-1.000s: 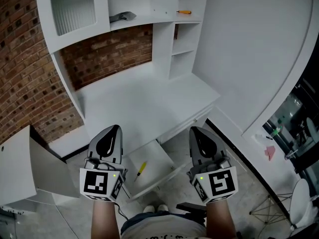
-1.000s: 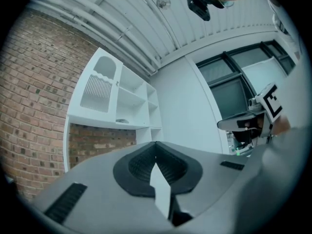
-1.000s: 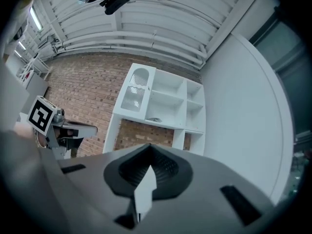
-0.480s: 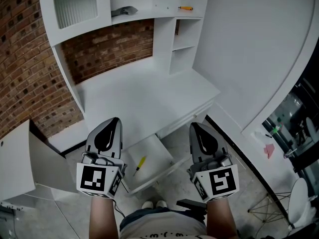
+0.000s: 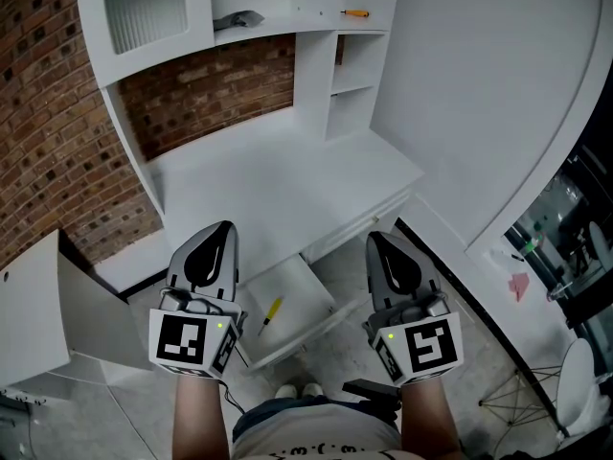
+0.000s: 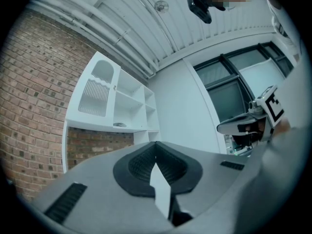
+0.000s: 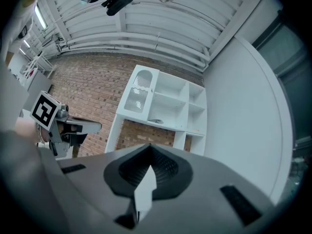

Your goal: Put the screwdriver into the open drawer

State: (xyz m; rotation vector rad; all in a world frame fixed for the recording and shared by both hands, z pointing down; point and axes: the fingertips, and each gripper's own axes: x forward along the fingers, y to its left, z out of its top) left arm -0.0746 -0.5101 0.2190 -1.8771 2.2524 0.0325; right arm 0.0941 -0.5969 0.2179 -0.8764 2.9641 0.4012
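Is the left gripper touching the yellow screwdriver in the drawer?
Apart. The head view shows bare drawer floor between the left gripper and the yellow screwdriver.

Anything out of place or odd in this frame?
Nothing spilled or damaged. The drawer stands open with a yellow screwdriver lying in it, diagonally. An orange-handled tool lies on the hutch shelf. Left gripper and right gripper are shut, empty.

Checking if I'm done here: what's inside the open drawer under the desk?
A yellow screwdriver lies on the white bottom of the drawer, and nothing else shows in it. The drawer's back end is covered by the desk top.
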